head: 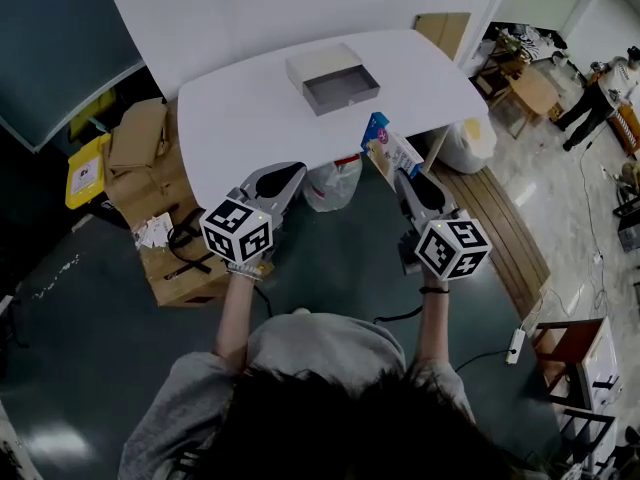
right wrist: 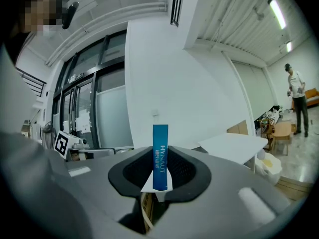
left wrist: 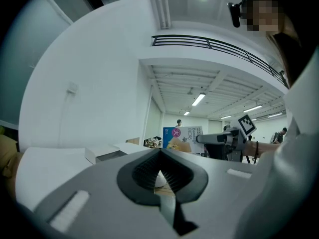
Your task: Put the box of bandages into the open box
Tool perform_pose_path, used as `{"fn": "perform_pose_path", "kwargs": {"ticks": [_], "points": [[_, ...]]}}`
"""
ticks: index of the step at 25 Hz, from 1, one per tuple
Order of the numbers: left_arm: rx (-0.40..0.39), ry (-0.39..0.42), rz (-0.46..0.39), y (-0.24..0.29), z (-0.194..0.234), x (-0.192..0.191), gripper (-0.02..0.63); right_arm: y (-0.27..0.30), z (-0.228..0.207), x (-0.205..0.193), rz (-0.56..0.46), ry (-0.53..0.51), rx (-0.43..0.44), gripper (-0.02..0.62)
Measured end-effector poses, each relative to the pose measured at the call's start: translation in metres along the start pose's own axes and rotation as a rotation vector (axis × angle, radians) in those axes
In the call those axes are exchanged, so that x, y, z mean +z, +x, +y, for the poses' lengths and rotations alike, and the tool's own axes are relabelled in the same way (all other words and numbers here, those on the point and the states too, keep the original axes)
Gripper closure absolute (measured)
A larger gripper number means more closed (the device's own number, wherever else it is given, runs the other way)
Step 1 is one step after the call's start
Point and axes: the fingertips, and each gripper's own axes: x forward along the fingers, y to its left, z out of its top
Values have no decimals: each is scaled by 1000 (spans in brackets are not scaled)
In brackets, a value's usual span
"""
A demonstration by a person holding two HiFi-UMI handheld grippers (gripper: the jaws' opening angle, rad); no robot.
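Right gripper (head: 408, 180) clamps the bandage box (head: 389, 149), left gripper (head: 281, 179) closed empty; next, carry it over the open box (head: 341, 89).

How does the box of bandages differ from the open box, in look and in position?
The blue and white printed box of bandages is thin and closed; the grey open box is wider and open on top. The box of bandages is held tilted in the air by the jaws of the right gripper; the open box rests flat on the white table. Both are rectangular.
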Motion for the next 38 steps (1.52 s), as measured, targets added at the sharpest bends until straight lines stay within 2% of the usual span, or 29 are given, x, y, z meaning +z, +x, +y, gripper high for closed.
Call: {"fn": "perform_pose_path", "kwargs": {"ticks": [10,17,38], "points": [[73,-12,3,12,-3,-5,612,10,-23,4,5,36,44,502],[95,-31,22,25,11,-16,612,32,-36,-7,24,53,57,502],[6,-55,30,117,90,-3,612,125,-80,5,33,94,36,500]]}}
